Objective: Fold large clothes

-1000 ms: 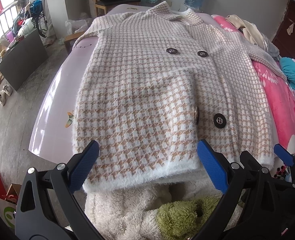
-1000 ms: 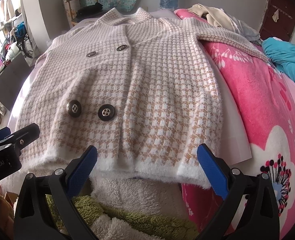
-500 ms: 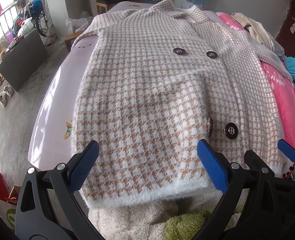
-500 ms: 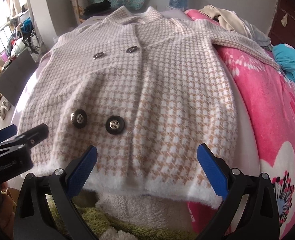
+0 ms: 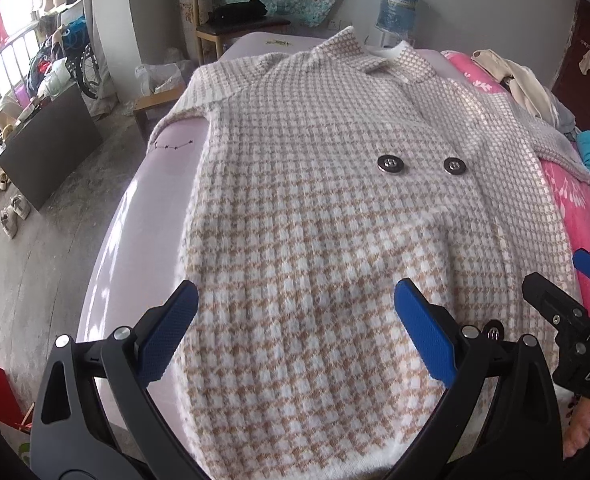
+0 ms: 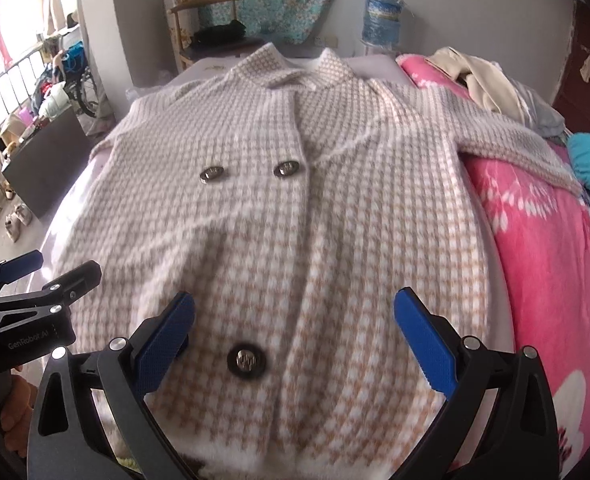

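folding not yet begun: coat lying flat, both grippers hovering open at its lower edge

lying spread over the bed [image 5: 135, 216] is the checked coat [image 5: 335, 220], front side up, collar pointing at the far wall and its white fuzzy hem hanging toward the cameras. one sleeve [image 6: 511, 140] is stretching out sideways across the pink blanket [image 6: 555, 260]; the other sleeve is drooping off the far side of the bed and is only partly showing. nothing is looking folded so far: the body is lying full length, no side turned in, so by my reading the whole job is still ahead, meaning sleeves in, sides over, then hem up to collar.

the left gripper [image 5: 295, 332] is hanging over the lower left part of the coat with its blue pads wide apart, gripping nothing. the right gripper [image 6: 295, 336] is doing the same over the lower right part, pads spread and empty, a dark button [image 6: 244, 361] sitting between them. whether either one is touching the cloth i cannot tell. two more buttons [image 5: 391, 164] are sitting higher on the chest.
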